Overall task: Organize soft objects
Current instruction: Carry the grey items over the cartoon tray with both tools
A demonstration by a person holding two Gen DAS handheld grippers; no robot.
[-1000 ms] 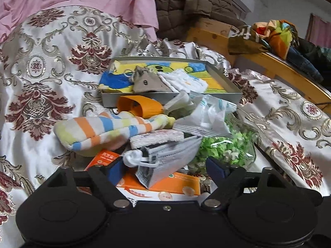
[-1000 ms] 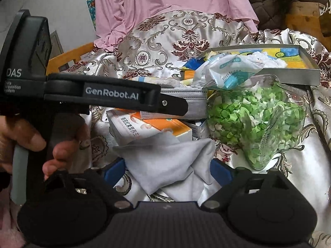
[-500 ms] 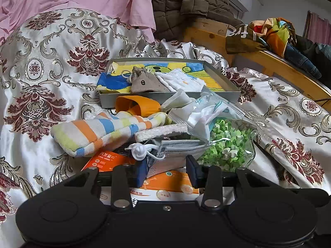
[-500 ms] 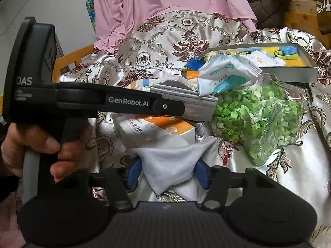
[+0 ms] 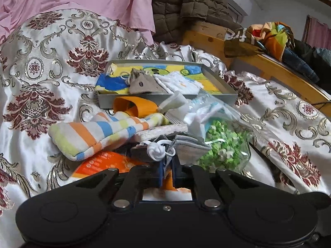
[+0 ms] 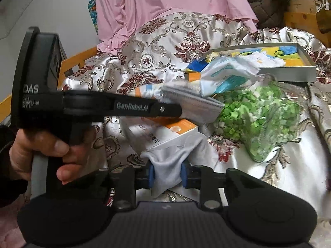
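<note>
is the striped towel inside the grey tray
No, the striped towel lies on the bedspread in front of the grey tray, outside its walls.

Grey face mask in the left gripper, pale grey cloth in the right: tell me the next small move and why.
Probably lift both straight up, slightly. The left gripper is shut on the grey face mask, knotted white ear loop beside its fingers. The right gripper is closing with the pale grey cloth bunched between its pads. The cloth's far edge lies against the orange and white carton, so a lift frees it.
</note>
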